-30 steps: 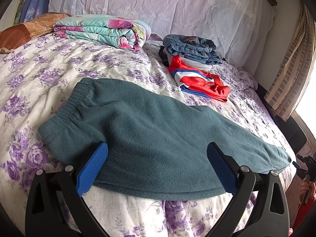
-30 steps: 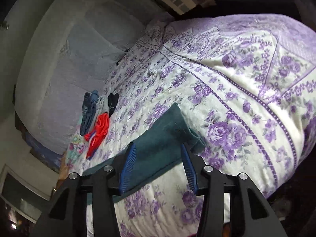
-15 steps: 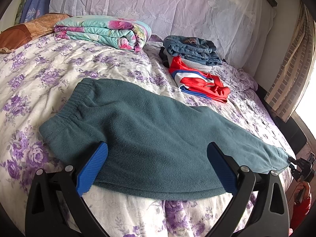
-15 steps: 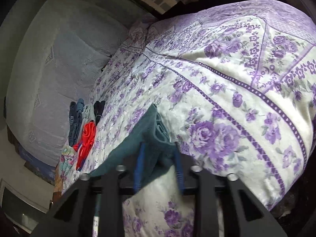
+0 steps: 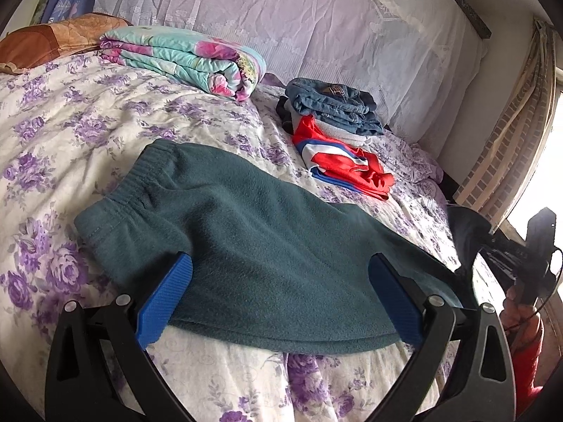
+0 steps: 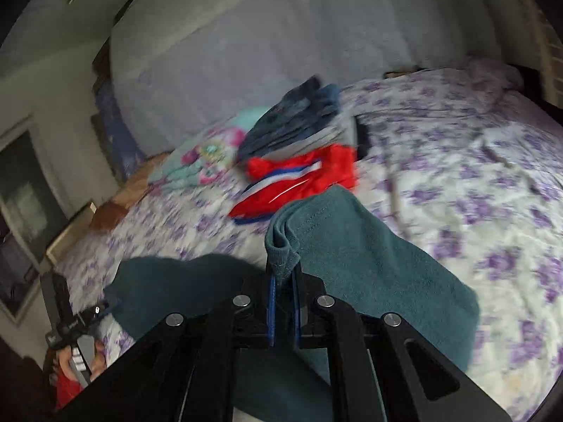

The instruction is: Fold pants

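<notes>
— Two grippers are in view, nearest first. What is each doing?

— Closest in the right wrist view, the right gripper [image 6: 283,302] has its blue pads pressed together on the cuff end of the teal pants [image 6: 369,263], and the hemmed cuff bunches up above the fingertips. The left gripper [image 5: 281,299] stands wide apart, its two blue pads [image 5: 165,302] resting over the near edge of the pants [image 5: 264,246] without pinching them.

— How do the pants look, and which way do they run?

— Thick teal fleece, doubled leg on leg, with a ribbed elastic waistband. They lie on the floral bedspread [image 5: 70,123]; in the left wrist view the long axis runs from the waistband at far left to the leg end at near right, where the cloth lifts off the bed toward the right gripper.

— And beyond them?

— A red, white and blue garment [image 5: 345,161], then folded jeans [image 5: 334,105] stacked behind it, and a folded floral quilt [image 5: 186,56] near the headboard.
</notes>
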`<state>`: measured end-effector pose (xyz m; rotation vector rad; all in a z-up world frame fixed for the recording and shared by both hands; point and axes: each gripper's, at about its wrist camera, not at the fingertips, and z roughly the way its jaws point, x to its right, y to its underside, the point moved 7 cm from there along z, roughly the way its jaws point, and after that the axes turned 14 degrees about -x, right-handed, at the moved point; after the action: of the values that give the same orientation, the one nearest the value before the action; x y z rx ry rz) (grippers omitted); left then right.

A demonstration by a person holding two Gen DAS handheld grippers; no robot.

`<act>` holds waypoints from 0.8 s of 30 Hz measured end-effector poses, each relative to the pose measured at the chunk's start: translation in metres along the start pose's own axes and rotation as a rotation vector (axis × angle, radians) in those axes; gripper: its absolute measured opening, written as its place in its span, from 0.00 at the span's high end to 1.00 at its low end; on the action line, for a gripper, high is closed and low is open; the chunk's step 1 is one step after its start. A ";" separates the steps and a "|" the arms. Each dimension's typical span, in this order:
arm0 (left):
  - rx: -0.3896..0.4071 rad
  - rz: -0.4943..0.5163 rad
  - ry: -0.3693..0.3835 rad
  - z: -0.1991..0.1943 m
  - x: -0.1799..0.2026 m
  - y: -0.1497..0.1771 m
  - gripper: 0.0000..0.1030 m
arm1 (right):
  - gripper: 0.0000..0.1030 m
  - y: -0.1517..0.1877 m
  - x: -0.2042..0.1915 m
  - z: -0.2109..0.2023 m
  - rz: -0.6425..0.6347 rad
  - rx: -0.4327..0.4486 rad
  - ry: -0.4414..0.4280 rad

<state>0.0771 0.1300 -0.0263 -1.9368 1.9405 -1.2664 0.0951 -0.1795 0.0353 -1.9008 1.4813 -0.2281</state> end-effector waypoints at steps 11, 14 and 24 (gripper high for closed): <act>0.021 -0.012 0.032 -0.004 -0.001 0.002 0.05 | 0.92 0.025 -0.052 0.048 -0.122 -0.114 0.014; 0.025 -0.015 0.037 -0.004 -0.001 0.003 0.05 | 0.91 0.029 -0.063 0.070 -0.158 -0.185 0.035; 0.025 -0.015 0.035 -0.004 -0.001 0.003 0.05 | 0.61 0.009 -0.066 0.026 -0.205 -0.081 0.099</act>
<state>0.0726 0.1326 -0.0258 -1.9336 1.9199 -1.3309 0.0803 -0.1094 0.0288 -2.1365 1.3768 -0.3664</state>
